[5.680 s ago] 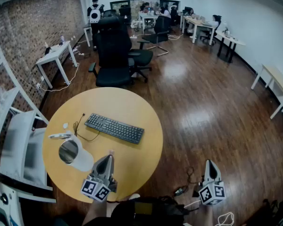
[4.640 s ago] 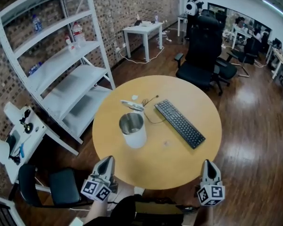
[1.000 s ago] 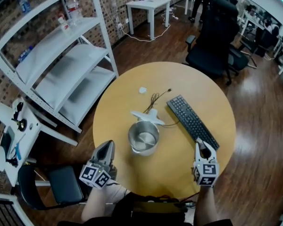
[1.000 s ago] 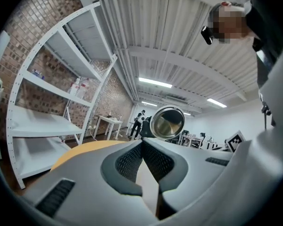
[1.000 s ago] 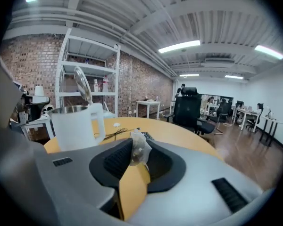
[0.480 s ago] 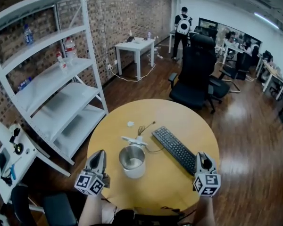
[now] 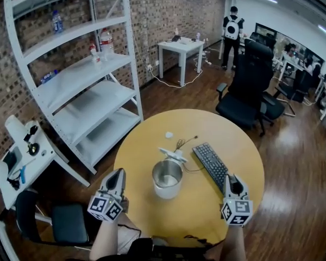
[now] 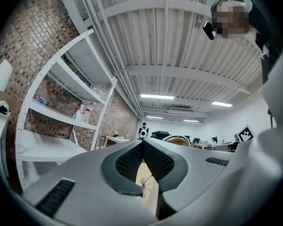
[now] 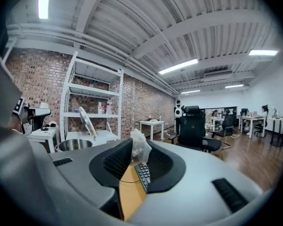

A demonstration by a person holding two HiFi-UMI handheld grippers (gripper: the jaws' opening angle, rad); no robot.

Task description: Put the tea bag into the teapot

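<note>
The steel teapot point(image 7: 167, 177) stands in the middle of the round wooden table point(image 7: 146, 145), its white lid point(image 7: 173, 155) flipped open at the far side. In the right gripper view the teapot point(image 9: 75, 144) shows at the left with its lid point(image 9: 87, 121) up. My right gripper point(image 9: 140, 149) is shut on the translucent tea bag point(image 9: 140, 146), which sticks up between the fingertips. In the head view the right gripper point(image 7: 232, 182) hovers over the table's near right edge, right of the teapot. My left gripper point(image 7: 118, 178) is shut with nothing in it, left of the teapot by the table's near left edge.
A black keyboard point(image 7: 211, 166) lies right of the teapot, with a thin cable point(image 7: 182, 144) and a small white object point(image 7: 169, 135) beyond it. A white shelf unit point(image 7: 81, 91) stands to the left and a black office chair point(image 7: 250, 91) behind the table. A dark seat point(image 7: 65, 222) is near left.
Both grippers have risen a little at the table's near edge, the right one still holding the tea bag. The head view has swung. Teapot and keyboard stay put.
</note>
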